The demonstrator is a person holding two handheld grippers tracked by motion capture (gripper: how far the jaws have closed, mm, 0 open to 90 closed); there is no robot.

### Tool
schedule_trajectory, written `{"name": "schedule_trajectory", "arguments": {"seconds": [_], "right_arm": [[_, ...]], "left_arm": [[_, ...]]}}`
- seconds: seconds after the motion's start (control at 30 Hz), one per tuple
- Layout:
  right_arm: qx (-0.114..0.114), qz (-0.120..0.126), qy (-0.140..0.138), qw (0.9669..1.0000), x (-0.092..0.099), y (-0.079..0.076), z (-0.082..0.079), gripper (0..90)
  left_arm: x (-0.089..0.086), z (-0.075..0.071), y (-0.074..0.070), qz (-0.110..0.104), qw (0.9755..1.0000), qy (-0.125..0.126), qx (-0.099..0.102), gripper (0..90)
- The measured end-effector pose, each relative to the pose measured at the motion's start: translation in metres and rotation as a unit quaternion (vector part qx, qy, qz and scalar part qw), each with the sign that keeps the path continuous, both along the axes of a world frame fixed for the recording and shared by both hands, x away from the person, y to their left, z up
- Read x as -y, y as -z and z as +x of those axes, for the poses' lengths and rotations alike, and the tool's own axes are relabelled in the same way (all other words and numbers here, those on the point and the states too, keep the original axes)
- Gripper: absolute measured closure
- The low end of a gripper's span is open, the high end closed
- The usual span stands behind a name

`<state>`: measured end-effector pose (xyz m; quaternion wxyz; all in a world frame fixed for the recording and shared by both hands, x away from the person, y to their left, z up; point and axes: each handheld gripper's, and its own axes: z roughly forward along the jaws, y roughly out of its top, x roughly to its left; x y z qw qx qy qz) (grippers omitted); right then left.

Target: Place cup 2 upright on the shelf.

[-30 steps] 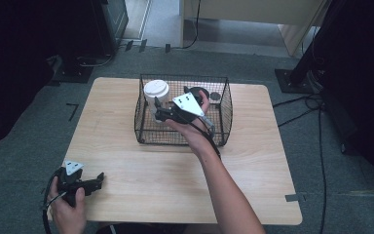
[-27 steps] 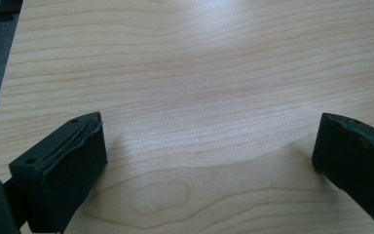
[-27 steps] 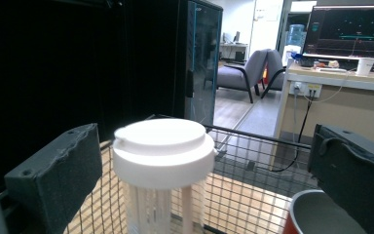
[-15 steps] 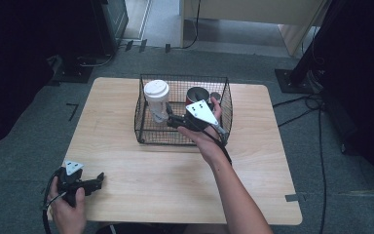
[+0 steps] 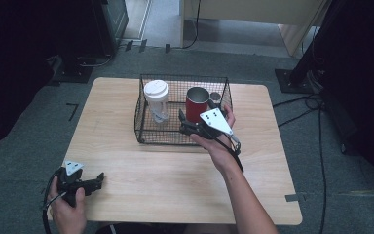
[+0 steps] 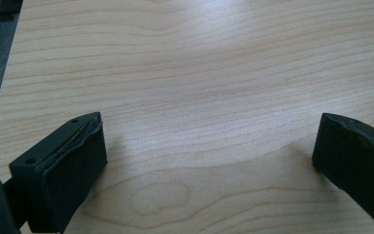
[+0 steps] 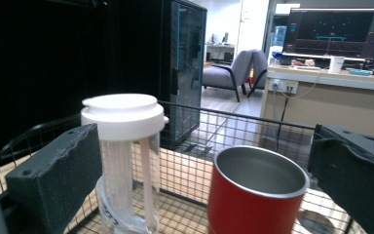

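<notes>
Left gripper: held low at the near left corner of the table; jaws spread wide over bare wood, gripping nothing.
Bottle: clear, with white lid, upright inside the basket, ahead and left of the right gripper; in the right gripper view, just beyond the left jaw.
Basket: black wire, at the far middle of the table, around bottle and cup.
Right gripper: held over the basket's near wall, jaws wide apart and empty.
Cup: red outside, bare metal inside, upright in the basket, straight ahead of the right gripper, between its jaws in the right gripper view, untouched.
</notes>
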<state>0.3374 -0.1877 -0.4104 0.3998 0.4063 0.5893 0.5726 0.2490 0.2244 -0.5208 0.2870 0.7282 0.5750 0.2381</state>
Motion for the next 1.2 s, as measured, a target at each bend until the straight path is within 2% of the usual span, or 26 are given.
{"name": "schedule_trajectory", "arguments": {"seconds": [0.63,1.2], "right_arm": [[-0.008,-0.003,0.023,0.9997,0.04,0.014,-0.03,0.0],[-0.027,0.001,0.058,0.998,0.086,0.038,-0.054,0.0]], "left_arm": [[0.0,0.0,0.0,-0.001,1.0,0.0,0.0,0.0],[0.0,0.0,0.0,0.0,1.0,0.0,0.0,0.0]]}}
